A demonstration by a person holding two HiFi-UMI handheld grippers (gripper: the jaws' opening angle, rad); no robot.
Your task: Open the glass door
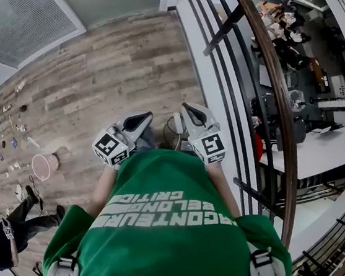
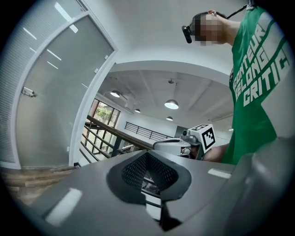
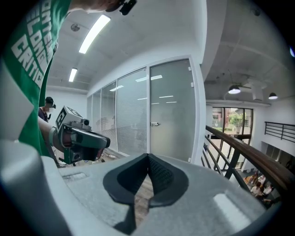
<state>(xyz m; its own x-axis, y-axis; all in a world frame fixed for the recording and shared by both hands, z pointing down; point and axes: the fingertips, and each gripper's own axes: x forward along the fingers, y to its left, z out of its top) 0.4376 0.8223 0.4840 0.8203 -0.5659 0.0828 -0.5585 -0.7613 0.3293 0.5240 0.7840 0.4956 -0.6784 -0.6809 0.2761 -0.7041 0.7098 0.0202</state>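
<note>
We note a wood-plank floor (image 1: pixel 117 77), a black railing (image 1: pixel 228 94) with wooden handrail (image 1: pixel 283 98), and lit ceiling lamps (image 2: pixel 171 104).

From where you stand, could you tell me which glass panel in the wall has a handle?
The rightmost one, the glass door nearest the railing: it alone carries a metal handle; the panels to its left have none.

Green T-shirt (image 1: pixel 168 227), white lettering across it. Grey-brown wood-plank floor (image 1: pixel 103 88). Frosted grey glass door (image 3: pixel 173 110), white frame. Black-and-white square markers on the right gripper (image 3: pixel 147 157)'s cube (image 1: pixel 212 146). Dark brown handrail (image 1: pixel 277 97).
</note>
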